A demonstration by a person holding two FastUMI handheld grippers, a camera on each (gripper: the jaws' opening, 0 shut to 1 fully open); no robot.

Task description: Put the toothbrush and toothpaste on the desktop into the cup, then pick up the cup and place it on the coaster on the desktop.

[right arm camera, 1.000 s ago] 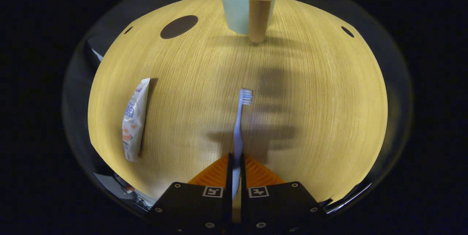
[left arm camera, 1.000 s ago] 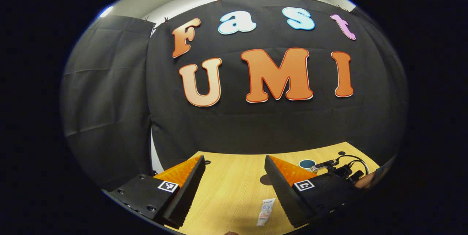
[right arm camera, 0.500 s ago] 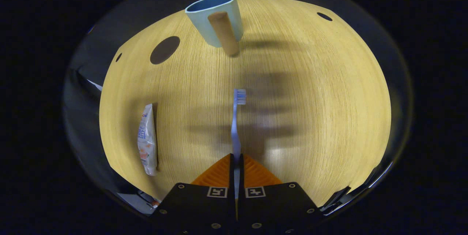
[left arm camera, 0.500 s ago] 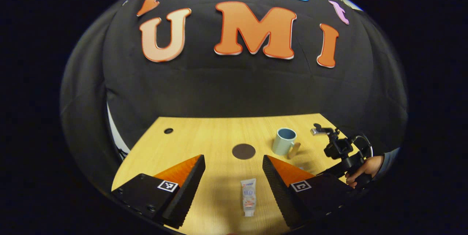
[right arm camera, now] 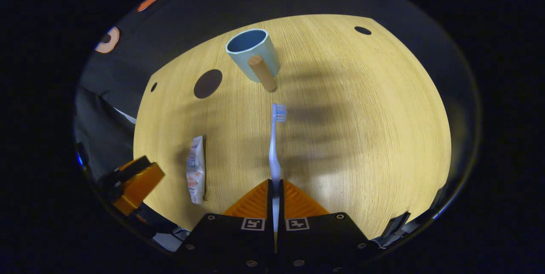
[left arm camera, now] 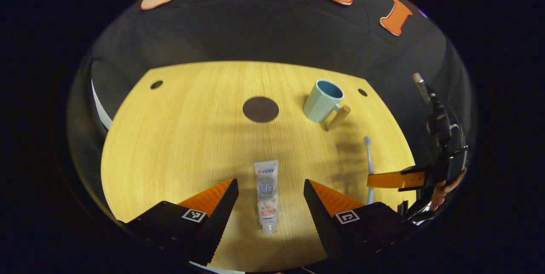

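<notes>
With the right gripper [right arm camera: 274, 188] clamped on the toothbrush [right arm camera: 273, 146] and the left gripper [left arm camera: 270, 193] wide open, empty, astride the toothpaste [left arm camera: 266, 195] on the surface [left arm camera: 179, 129], nothing is yet in the cup [left arm camera: 321, 100], and the coaster [left arm camera: 260, 109] stays bare.

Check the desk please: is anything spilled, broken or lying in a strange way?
Nothing stands out. The cup stands upright and empty, the toothpaste lies flat on the desk, and the right hand-held gripper is shut on the toothbrush. No spill or damage shows.
</notes>
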